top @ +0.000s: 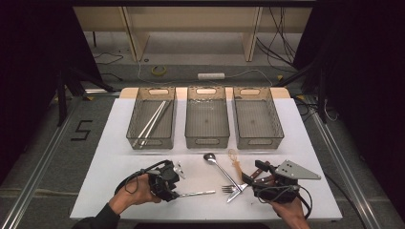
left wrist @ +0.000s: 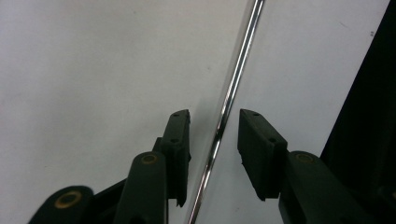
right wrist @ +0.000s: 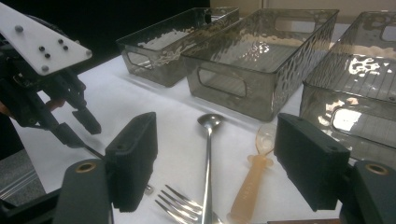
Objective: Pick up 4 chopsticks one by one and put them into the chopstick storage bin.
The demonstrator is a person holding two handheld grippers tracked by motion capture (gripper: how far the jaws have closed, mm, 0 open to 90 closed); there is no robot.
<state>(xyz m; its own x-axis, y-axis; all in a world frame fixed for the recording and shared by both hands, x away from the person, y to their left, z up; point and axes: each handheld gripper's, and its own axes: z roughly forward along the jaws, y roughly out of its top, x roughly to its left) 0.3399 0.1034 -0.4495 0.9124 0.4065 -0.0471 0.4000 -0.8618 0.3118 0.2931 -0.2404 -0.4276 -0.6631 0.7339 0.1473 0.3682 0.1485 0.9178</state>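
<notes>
A thin shiny metal stick [left wrist: 233,79] lies on the white table, near the front edge [top: 198,193]. My left gripper [left wrist: 215,116] points down over its left end [top: 175,193]. The jaws straddle the stick with a small gap on each side, so the pads do not press on it. Further right lie a metal fork [top: 230,189], a metal spoon [top: 217,164] and an orange translucent spoon [top: 235,163]. My right gripper [top: 252,172] rests just right of them, open wide and holding nothing [right wrist: 217,140]. The left gripper [right wrist: 70,121] is also in the right gripper view.
Three clear bins stand in a row at the back: the left bin [top: 150,141] holds metal sticks [top: 154,120], the middle bin [top: 207,141] and the right bin [top: 260,141] look bare. The table's front edge [top: 205,218] runs just below both hands.
</notes>
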